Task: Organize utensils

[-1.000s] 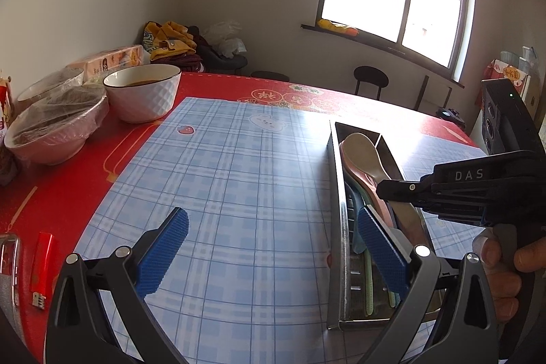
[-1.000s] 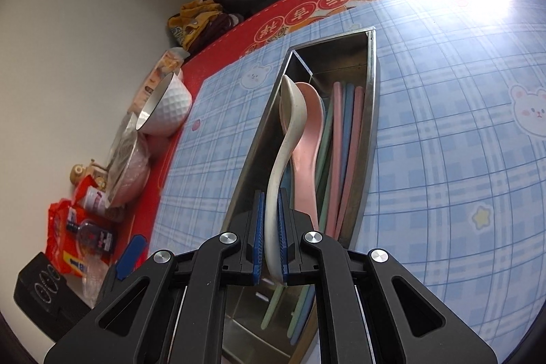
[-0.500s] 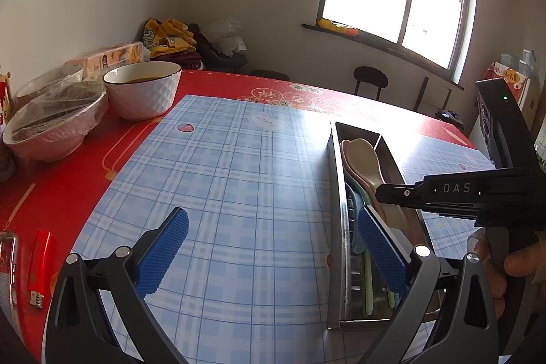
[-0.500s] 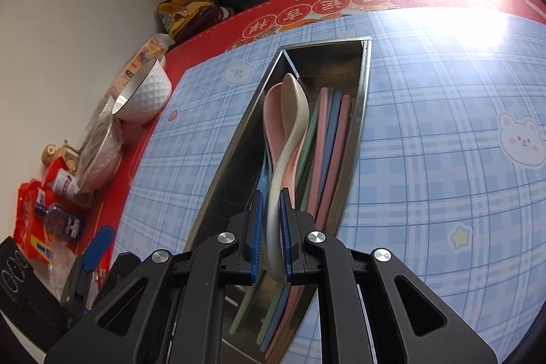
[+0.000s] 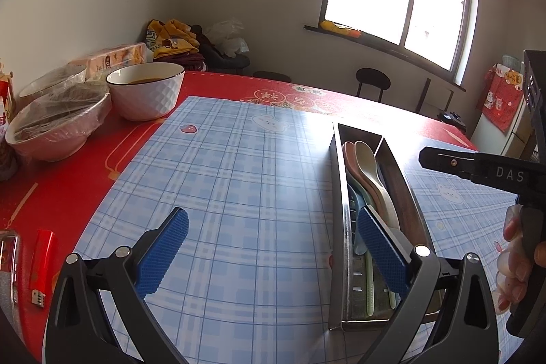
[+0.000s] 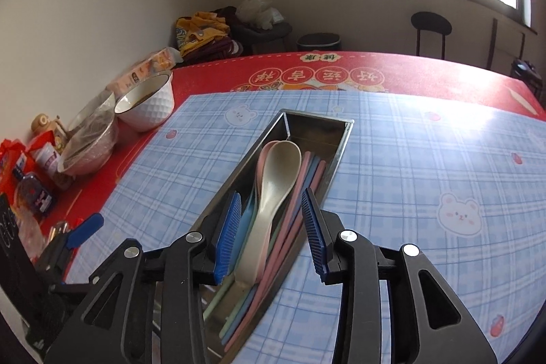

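Note:
A long steel tray [image 6: 317, 120] lies on the blue checked mat [image 6: 426, 179]. In it a beige spoon [image 6: 273, 183] rests on a pink spoon [image 6: 264, 156], beside several pastel chopsticks [image 6: 309, 176]. My right gripper [image 6: 270, 193] hovers just above the tray's near half. Its jaws are opening; the beige spoon's handle lies below and between them, and the pads do not touch it. My left gripper [image 5: 272, 212] stands wide open over the bare mat, left of the tray [image 5: 336, 179], holding nothing. The beige spoon [image 5: 370, 166] also shows there.
At the table's left edge stand a white bowl [image 5: 145, 89] with brown liquid, a film-wrapped bowl [image 5: 58, 121] and a tissue pack [image 5: 116, 57]. A red lighter [image 5: 41, 261] lies near the front left. A hand [image 5: 512, 261] grips the right tool's handle.
The right gripper's jaws parted and let go of the beige spoon, which now lies in the tray. That gripper rose and rolled more level. The left gripper stayed put.

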Motion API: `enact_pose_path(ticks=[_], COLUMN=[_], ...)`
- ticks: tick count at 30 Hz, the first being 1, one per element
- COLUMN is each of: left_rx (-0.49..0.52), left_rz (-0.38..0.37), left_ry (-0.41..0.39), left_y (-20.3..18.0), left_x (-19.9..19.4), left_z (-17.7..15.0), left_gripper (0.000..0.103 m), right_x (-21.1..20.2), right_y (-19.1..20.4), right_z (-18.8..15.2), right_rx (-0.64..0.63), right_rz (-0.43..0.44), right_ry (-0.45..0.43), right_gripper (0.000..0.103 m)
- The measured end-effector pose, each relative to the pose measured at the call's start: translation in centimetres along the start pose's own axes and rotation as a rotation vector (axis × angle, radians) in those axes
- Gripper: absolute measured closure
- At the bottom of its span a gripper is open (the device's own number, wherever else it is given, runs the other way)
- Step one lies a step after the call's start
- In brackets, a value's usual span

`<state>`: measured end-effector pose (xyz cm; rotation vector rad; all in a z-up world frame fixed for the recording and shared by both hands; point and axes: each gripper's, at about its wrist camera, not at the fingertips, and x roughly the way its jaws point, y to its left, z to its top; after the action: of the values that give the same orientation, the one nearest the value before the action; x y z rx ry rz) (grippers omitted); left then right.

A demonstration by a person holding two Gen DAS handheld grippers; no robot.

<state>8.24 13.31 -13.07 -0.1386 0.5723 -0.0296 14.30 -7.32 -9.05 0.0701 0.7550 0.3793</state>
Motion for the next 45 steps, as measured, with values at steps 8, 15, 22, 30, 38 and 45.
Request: enact_pose_path(ticks=[8, 15, 22, 30, 38, 45], left_rx=[0.012, 0.074, 0.140, 0.194, 0.195, 0.210], left_rz=[0.020, 0.047, 0.052, 0.051, 0.067, 0.070], left_ry=[-0.007, -0.034, -0.132, -0.256, -0.290, -0.272], left_y=[-0.4, -2.1, -5.4, -10.1, -12.5, -13.1], left_x=[-0.2, -1.8, -6.1, -11.2, -13.3, -13.1], left_z=[0.0, 1.1, 3.4, 4.6, 4.5, 4.3], left_gripper=[0.006, 0.006, 0.006, 0.006, 0.006, 0.006], right_x=[-5.1, -9.1, -13.8, -18.6, -20.8, -21.0], right_y=[-1.3, -4.6, -8.5, -11.4, -12.9, -13.5], right_z=[-0.7, -2.2, -3.4, -4.9, -5.9, -6.1], right_rx=[-0.127, -0.079, 0.037, 0.114, 0.142, 0.161], right_rz=[-0.116, -0.139, -0.159, -0.177, -0.193, -0.207], right_ry=[-0.127, -0.191, -0.287, -0.378, -0.410, -0.410], right_gripper=[0.032, 0.016, 0.016, 0.016, 0.016, 0.016])
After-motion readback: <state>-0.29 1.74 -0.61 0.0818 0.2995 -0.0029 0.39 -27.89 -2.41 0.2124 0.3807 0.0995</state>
